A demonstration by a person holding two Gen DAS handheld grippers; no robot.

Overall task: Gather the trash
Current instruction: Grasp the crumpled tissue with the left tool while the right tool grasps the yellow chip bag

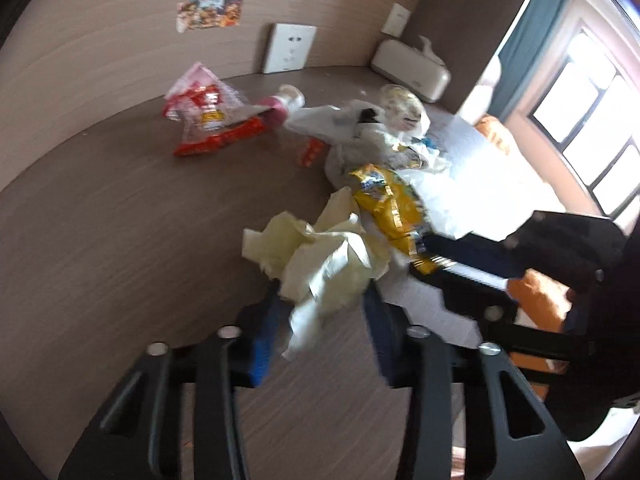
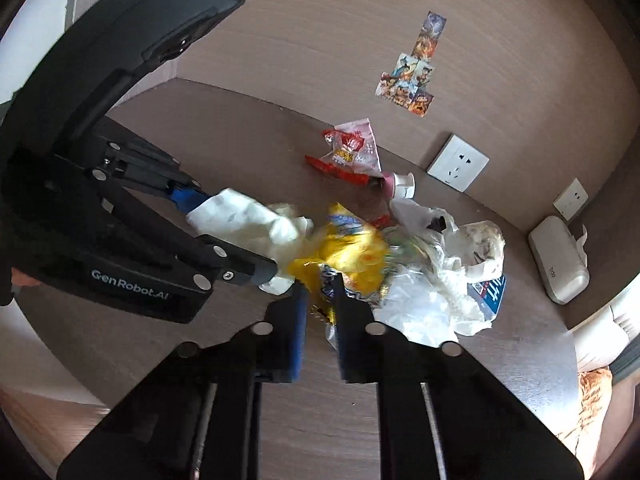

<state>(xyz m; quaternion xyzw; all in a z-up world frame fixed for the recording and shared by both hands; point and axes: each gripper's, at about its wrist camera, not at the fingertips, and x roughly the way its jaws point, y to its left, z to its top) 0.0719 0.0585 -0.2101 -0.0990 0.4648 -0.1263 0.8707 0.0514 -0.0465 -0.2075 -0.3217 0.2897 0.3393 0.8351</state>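
Tissue wad (image 1: 320, 264): pale, crumpled, on brown table (image 1: 120, 220), touching yellow bag.
Yellow snack bag (image 2: 348, 256): centre of trash pile, near table's far side.
L gripper (image 1: 320, 312): pads clamped on tissue wad.
R gripper (image 2: 320, 312): jaws narrow, pinching yellow snack bag edge.
Red wrapper (image 1: 212, 124): apart from pile, near wall, pink cup (image 1: 280, 106) beside it.
White plastic bags (image 2: 432, 280): right of bag.
Wall: socket (image 2: 458, 162), stickers (image 2: 408, 80).

Left tongs (image 1: 320, 304) clamped on crumpled pale-yellow tissue wad (image 1: 316, 256); yellow foil snack wrapper (image 1: 388, 204) touching it, on brown wood-grain desk (image 1: 120, 220).
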